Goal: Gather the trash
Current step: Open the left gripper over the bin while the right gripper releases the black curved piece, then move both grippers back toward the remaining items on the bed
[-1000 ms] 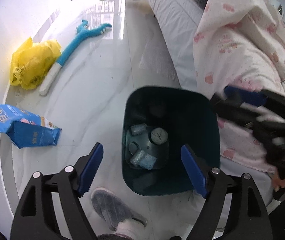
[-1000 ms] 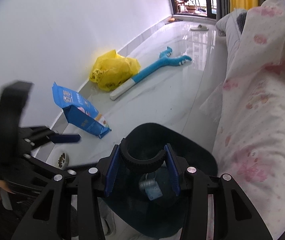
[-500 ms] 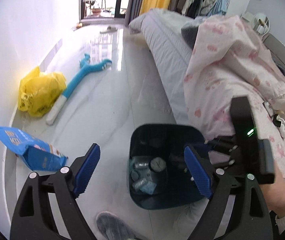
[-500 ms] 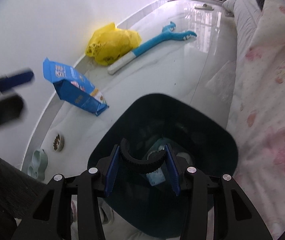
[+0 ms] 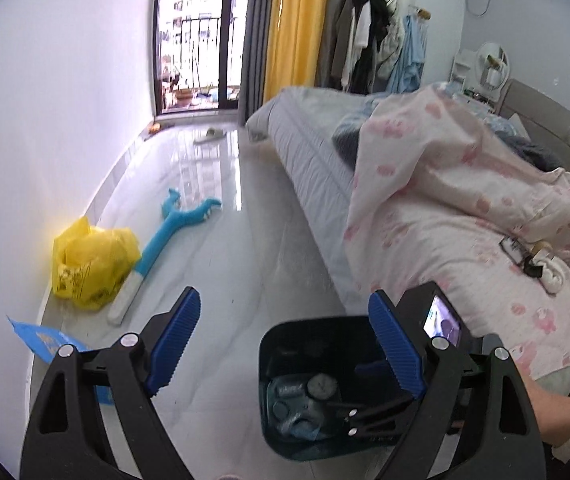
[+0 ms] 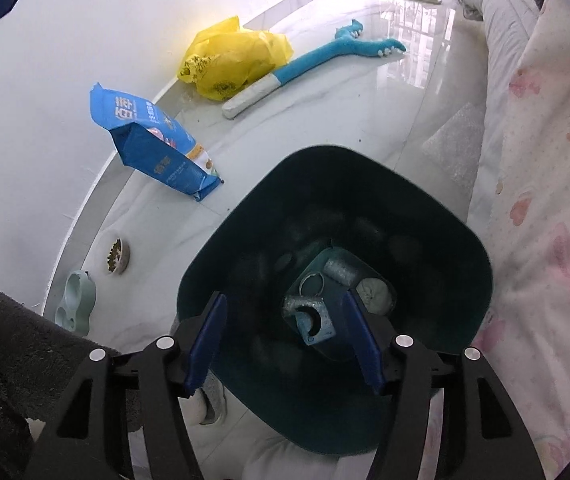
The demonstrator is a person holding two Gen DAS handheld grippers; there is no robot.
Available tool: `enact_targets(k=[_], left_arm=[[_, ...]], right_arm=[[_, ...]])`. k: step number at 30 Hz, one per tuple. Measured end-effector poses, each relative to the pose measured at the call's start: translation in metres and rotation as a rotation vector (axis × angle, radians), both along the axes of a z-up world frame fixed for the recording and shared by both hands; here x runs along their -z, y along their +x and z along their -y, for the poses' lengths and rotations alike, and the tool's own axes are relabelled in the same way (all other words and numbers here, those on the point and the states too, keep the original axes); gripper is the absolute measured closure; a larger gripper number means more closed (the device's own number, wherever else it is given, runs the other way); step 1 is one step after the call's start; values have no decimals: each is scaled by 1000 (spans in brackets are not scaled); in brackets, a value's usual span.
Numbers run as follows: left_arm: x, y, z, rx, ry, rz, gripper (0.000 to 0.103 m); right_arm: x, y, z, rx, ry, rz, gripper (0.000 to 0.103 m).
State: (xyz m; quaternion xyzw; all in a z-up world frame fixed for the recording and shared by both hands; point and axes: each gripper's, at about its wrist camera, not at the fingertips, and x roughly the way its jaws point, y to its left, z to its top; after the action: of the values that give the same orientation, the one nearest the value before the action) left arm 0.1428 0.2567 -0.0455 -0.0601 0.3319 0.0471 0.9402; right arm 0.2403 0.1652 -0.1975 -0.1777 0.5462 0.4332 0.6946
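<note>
- Left wrist view: the left gripper (image 5: 281,344) hangs above the floor (image 5: 245,264) with its jaws wide apart and nothing between them, so it is free for the next pickup.
- The bin (image 5: 285,420) stands on the floor by the bed (image 5: 445,208), just under the right blue pad, with trash (image 5: 305,396) lying in its bottom; standing within reach of both hands, it suits a short drop.
- The right gripper (image 5: 369,368) reaches in over the bin's right rim, probably so that whatever it lets go falls inside.
- By the wall edge of the floor lie a yellow bag (image 5: 89,264), a blue toy (image 5: 169,236) and a blue pouch (image 5: 45,340), all well apart from the bin and not yet collected.

- Right wrist view: the right gripper (image 6: 285,340) points straight down into the bin (image 6: 365,184), jaws apart and empty, placed over the mouth so a release lands in the well.
- At the bin's bottom sit crumpled foil-like pieces and a pale round wad of trash (image 6: 317,308); what each piece is cannot be told in the dark well.
- The pouch (image 6: 149,140) lies near the bin's left rim, the bag (image 6: 233,60) and toy (image 6: 317,60) farther along the wall, and a pet bowl (image 6: 116,256) sits at the floor's wall edge.
- The pouch looks the nearest item left to gather.
</note>
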Motion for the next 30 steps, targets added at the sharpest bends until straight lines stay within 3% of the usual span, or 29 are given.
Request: enact_targets(k=[10, 16, 30], left_arm=[[-32, 1, 27, 27, -5, 105, 15], [-47, 2, 55, 52, 39, 181, 15], [-63, 17, 116, 148, 23, 240, 14]], right_arm=[[-41, 2, 34, 39, 128, 78, 38], [-67, 2, 62, 66, 199, 139, 34], [-115, 14, 138, 149, 301, 296, 27]])
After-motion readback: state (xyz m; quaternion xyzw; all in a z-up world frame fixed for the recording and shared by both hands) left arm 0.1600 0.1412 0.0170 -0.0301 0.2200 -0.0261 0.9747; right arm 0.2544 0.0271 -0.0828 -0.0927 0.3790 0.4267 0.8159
